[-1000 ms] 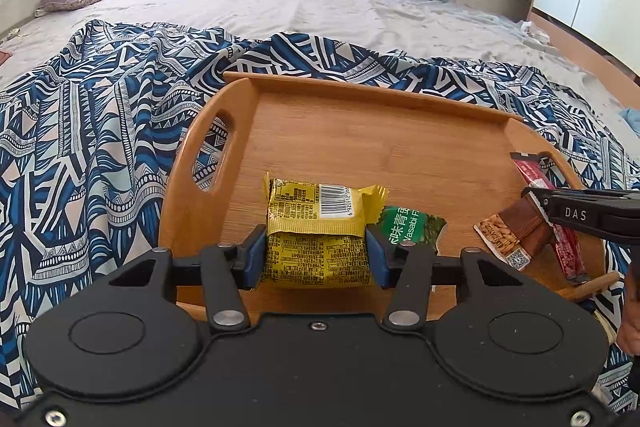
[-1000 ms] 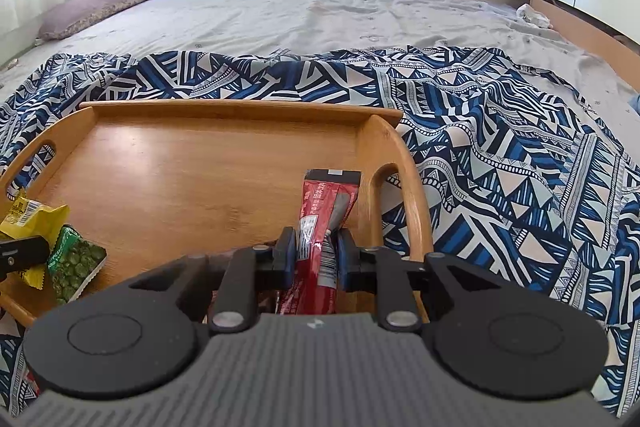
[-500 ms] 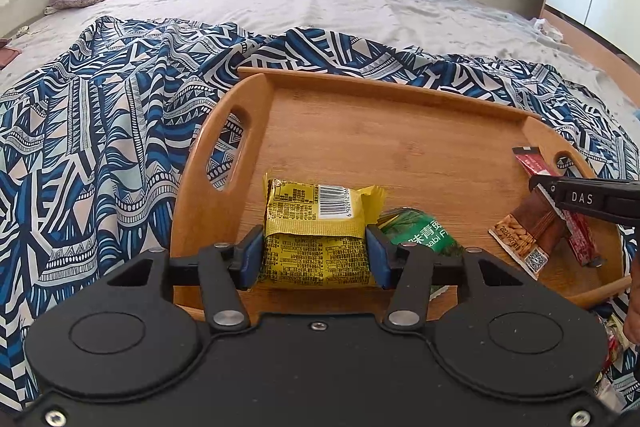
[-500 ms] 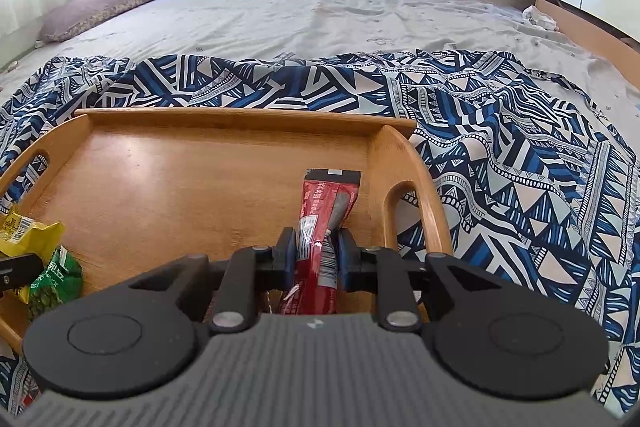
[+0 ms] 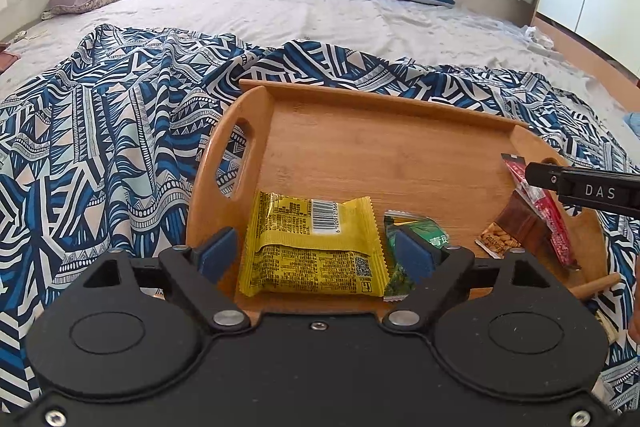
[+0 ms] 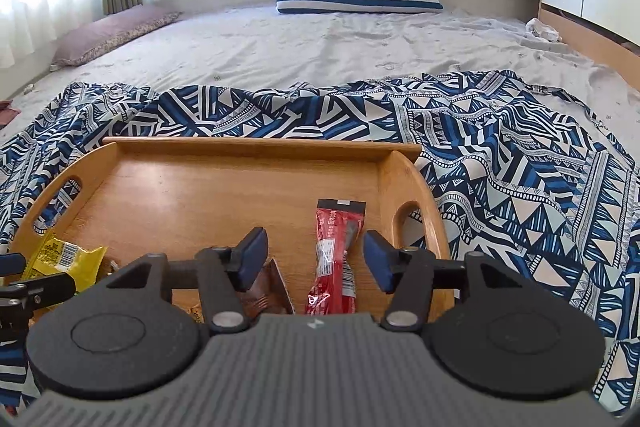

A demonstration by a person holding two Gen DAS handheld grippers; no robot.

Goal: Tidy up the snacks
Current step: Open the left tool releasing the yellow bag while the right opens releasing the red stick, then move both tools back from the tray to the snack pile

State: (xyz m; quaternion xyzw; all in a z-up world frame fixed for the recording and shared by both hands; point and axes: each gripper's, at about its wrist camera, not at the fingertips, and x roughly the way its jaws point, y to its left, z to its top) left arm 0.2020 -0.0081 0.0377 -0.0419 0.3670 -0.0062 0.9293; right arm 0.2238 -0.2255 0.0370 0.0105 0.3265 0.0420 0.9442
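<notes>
Bed w/ wooden tray (image 5: 360, 99): yellow snack pack (image 5: 316, 247) is being let go by left gripper (image 5: 316, 259), red stick pack (image 6: 336, 259) by right gripper (image 6: 316, 259), jaws just spreading. Packs look light, crinkly, slippery; best gripped mid-body.

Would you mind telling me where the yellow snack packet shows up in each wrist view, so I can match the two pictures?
Left wrist view: the yellow packet lies low in the centre, on the tray between the open jaws.
Right wrist view: the yellow packet sits at the far left edge, partly hidden behind the left gripper.
Shared landmark: the wooden tray, also the red stick packet.
</notes>
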